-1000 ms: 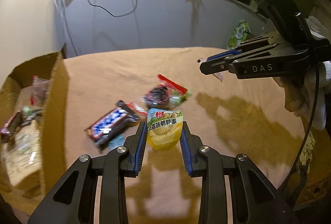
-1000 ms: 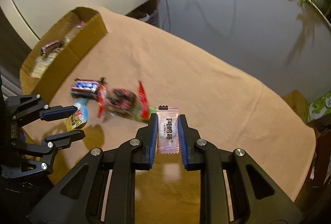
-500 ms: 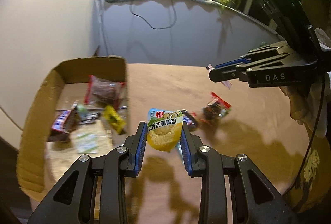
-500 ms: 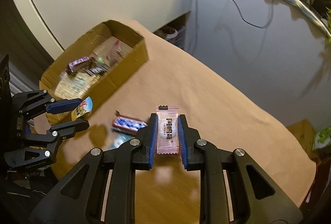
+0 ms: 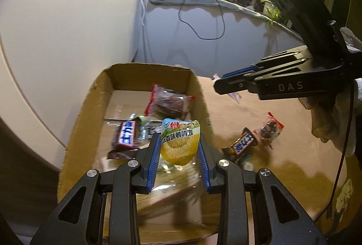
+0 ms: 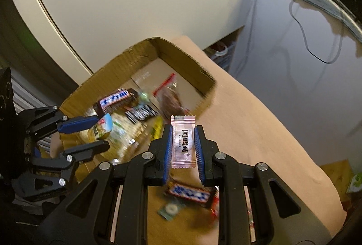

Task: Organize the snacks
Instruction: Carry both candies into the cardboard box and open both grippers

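The left tool (image 5: 179, 150) points steeply down over the near half of the cardboard box (image 5: 83, 113), its blue pads pinching a yellow quail-egg pouch (image 5: 179, 142) held upright above the snacks lying in the box. At about 2 o'clock from it in the left wrist view, the right tool (image 6: 182, 143) juts in level from the right, also tilted down, its pads pressed on the long sides of a pink candy sachet (image 6: 182, 142) standing upright just outside the box's right wall. On the brown desk (image 5: 248, 109) beneath lies a blue-and-brown chocolate bar (image 6: 190, 194).
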Tool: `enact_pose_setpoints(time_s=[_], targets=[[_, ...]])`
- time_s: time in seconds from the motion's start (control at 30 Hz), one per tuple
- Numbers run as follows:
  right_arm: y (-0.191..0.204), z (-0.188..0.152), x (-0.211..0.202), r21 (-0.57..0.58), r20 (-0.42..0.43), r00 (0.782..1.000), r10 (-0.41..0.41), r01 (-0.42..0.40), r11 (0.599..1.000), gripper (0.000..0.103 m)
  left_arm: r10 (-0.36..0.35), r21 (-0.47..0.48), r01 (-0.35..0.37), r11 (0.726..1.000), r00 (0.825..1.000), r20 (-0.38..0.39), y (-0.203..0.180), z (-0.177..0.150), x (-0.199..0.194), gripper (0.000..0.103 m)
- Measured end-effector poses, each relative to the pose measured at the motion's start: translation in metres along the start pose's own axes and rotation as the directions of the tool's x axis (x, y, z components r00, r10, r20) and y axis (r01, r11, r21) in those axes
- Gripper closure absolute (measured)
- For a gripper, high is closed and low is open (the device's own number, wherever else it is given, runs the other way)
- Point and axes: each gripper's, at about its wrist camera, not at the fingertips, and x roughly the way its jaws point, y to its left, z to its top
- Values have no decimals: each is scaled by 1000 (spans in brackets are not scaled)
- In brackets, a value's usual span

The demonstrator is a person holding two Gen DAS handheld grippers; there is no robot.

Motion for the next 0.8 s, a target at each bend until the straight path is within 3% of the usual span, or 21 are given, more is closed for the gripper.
enact_pose_setpoints(time_s=[0.37, 0.8], targets=[[25, 28, 29, -44, -32, 999, 45, -46, 998, 83, 16, -28, -16, 999, 1000, -5, 21, -4, -1, 73], [36, 38, 43, -69, -52, 997, 48, -52, 996, 83, 24, -40, -24, 999, 1000, -9, 29, -5, -2, 72]])
